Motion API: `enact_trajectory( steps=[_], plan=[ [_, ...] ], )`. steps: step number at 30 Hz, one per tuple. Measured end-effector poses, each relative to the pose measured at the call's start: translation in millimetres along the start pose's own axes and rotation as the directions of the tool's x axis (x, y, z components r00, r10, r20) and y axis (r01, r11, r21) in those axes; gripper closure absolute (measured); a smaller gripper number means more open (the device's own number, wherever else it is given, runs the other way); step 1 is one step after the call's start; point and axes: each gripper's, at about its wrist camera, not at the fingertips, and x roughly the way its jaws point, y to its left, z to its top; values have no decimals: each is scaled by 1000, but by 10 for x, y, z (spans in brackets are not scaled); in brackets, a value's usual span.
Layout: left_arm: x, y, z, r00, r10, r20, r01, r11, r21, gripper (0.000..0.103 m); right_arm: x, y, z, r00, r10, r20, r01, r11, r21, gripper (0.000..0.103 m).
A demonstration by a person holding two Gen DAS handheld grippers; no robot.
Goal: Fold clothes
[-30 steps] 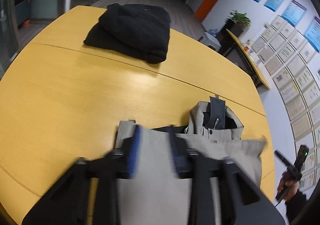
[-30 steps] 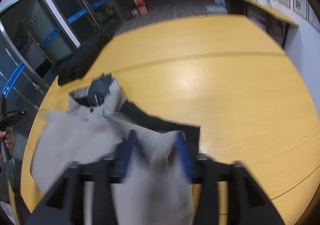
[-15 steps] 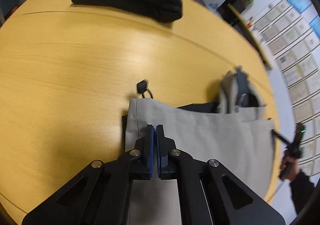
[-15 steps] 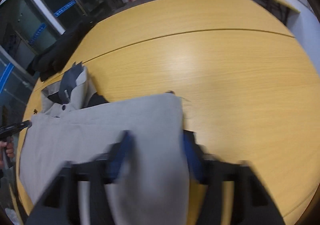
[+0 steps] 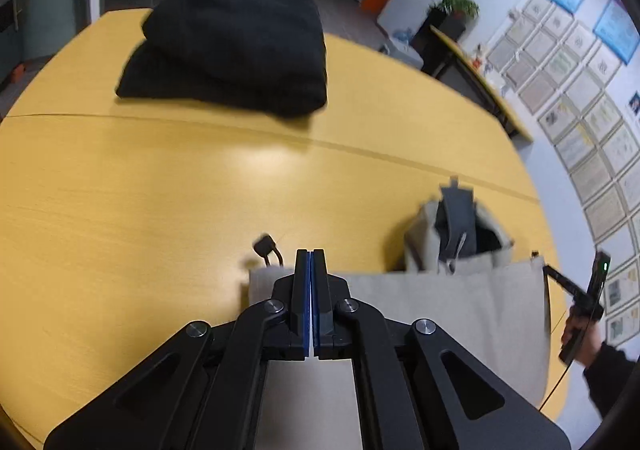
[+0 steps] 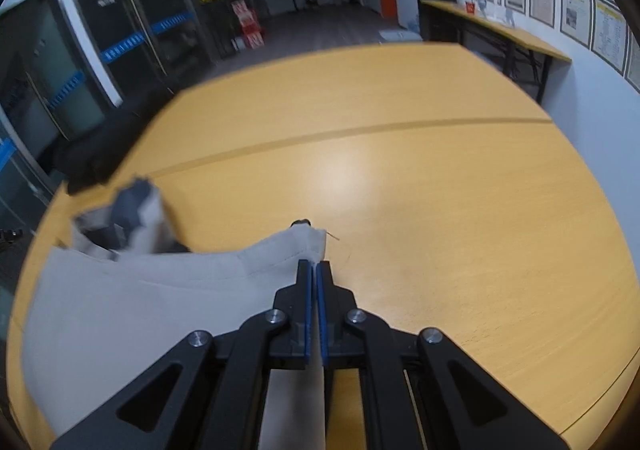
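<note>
A beige jacket [image 5: 440,310] lies flat on the yellow table [image 5: 120,190], with its dark-lined collar [image 5: 456,226] at the far end. My left gripper [image 5: 310,256] is shut on the jacket's near hem, close to its left corner, where a black cord toggle [image 5: 264,244] sticks out. In the right wrist view the same jacket [image 6: 140,310] spreads out to the left. My right gripper [image 6: 315,266] is closing its jaws the last bit, pinching the hem beside the right corner, which rises to the pads.
A folded black garment [image 5: 236,50] sits at the far side of the table, dark and blurred in the right wrist view [image 6: 100,154]. Off the table's right edge a hand in a dark sleeve [image 5: 580,334] holds a black device. Bare tabletop [image 6: 440,210] stretches right.
Both grippers went from open over the jacket to shut at its near hem while sinking toward the table. The hem now lies straight between them.
</note>
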Motion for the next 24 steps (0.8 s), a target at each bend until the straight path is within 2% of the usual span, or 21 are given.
enact_trajectory(
  steps=[1, 2, 3, 5, 6, 7, 9, 10, 11, 12, 13, 14, 15, 17, 20, 22, 24],
  plan=[
    [-4, -45, -53, 1000, -6, -2, 6, 1000, 19, 100, 78, 17, -23, 1000, 3, -26, -3, 1000, 14, 99],
    [0, -62, -100, 1000, -17, -13, 17, 999, 34, 100, 97, 30, -44, 999, 18, -37, -17, 1000, 23, 92],
    [3, -79, -147, 999, -27, -25, 28, 998, 48, 93, 81, 41, -54, 999, 39, -35, -38, 999, 24, 88],
    [18, -107, -235, 998, -46, -49, 50, 996, 71, 69, 65, 56, -54, 997, 66, -36, -65, 998, 18, 47],
    [75, -83, -245, 996, -51, -67, 55, 997, 59, 50, 87, 30, -45, 996, 80, -48, -78, 996, 32, 39],
    [133, -60, -254, 995, -56, -85, 60, 997, 46, 47, 128, -9, -36, 994, 93, -64, -90, 994, 54, 36],
    [247, -13, -274, 991, -67, -120, 69, 997, 20, 47, 223, -56, -25, 988, 125, -90, -117, 989, 89, 37],
    [299, 11, -283, 988, -72, -136, 74, 997, 7, 53, 274, -46, -19, 984, 149, -101, -140, 986, 91, 46],
    [332, 34, -291, 986, -77, -146, 77, 997, -5, 65, 315, -20, -17, 980, 161, -118, -153, 985, 80, 64],
    [388, 32, -297, 983, -77, -168, 77, 997, -6, 102, 354, 36, -23, 978, 155, -138, -148, 987, 58, 72],
    [432, 25, -303, 980, -80, -185, 80, 997, -6, 103, 393, 104, -31, 977, 141, -158, -137, 990, 33, 87],
    [418, -4, -309, 979, -98, -179, 99, 995, -3, 103, 362, 156, -34, 980, 132, -148, -132, 991, 11, 95],
    [401, -32, -313, 978, -114, -172, 116, 993, 1, 103, 293, 200, -34, 984, 127, -122, -129, 992, -9, 97],
    [299, -77, -293, 982, -129, -140, 132, 991, 12, 103, 33, 214, -21, 991, 129, -39, -130, 991, -16, 100],
    [94, -43, -191, 987, -145, -72, 145, 989, -10, 103, -309, 224, 20, 989, 129, 73, -128, 992, -22, 101],
    [35, 35, -127, 992, -117, -51, 116, 993, -22, 103, -392, 219, 57, 986, 133, 99, -132, 991, -19, 101],
    [84, 141, -94, 993, -87, -76, 83, 995, -50, 101, -371, 236, 76, 987, 132, 93, -130, 991, -29, 101]
  ],
)
